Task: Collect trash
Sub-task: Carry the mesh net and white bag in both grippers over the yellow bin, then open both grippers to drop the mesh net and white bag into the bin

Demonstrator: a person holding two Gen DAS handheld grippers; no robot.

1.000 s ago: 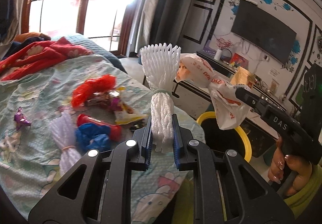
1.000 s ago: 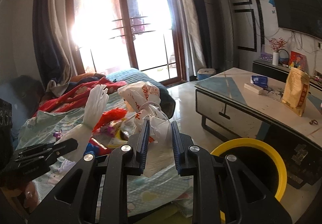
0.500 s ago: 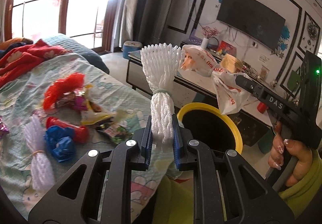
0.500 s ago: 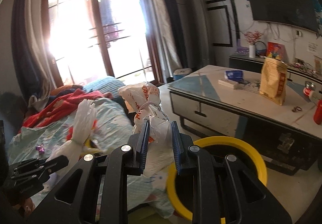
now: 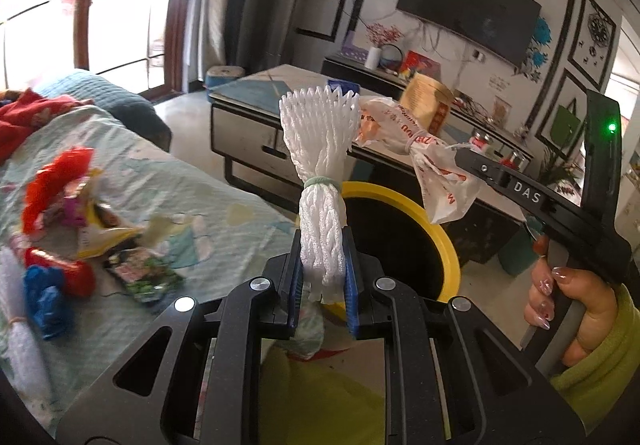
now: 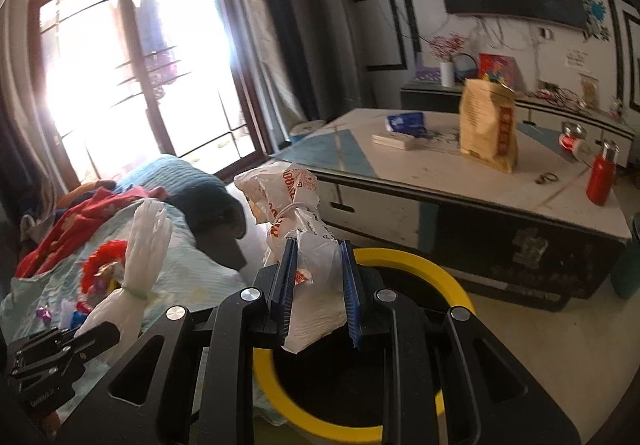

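My left gripper (image 5: pixel 322 265) is shut on a white foam net sleeve (image 5: pixel 320 149) tied with a green band, held upright near the bed's edge beside the bin. My right gripper (image 6: pixel 318 273) is shut on a knotted white plastic bag with orange print (image 6: pixel 296 213), above the near rim of a black bin with a yellow rim (image 6: pixel 404 257). In the left wrist view the bag (image 5: pixel 400 133) hangs from the right gripper (image 5: pixel 460 157) over the bin (image 5: pixel 440 241). In the right wrist view the net sleeve (image 6: pixel 144 241) shows at the left, in the left gripper (image 6: pixel 92 335).
More trash lies on the bed cover (image 5: pixel 224 221): a red net (image 5: pixel 56 177), wrappers (image 5: pixel 140 273), a blue bag (image 5: pixel 44 297), another white net (image 5: pixel 16 333). A low table (image 6: pixel 460 173) with a paper bag (image 6: pixel 486 125) and a red bottle (image 6: pixel 600 177) stands behind the bin.
Both grippers have swung right, away from the bed and toward the bin, each still holding its item. The yellow rim now sits right under and behind the fingers.
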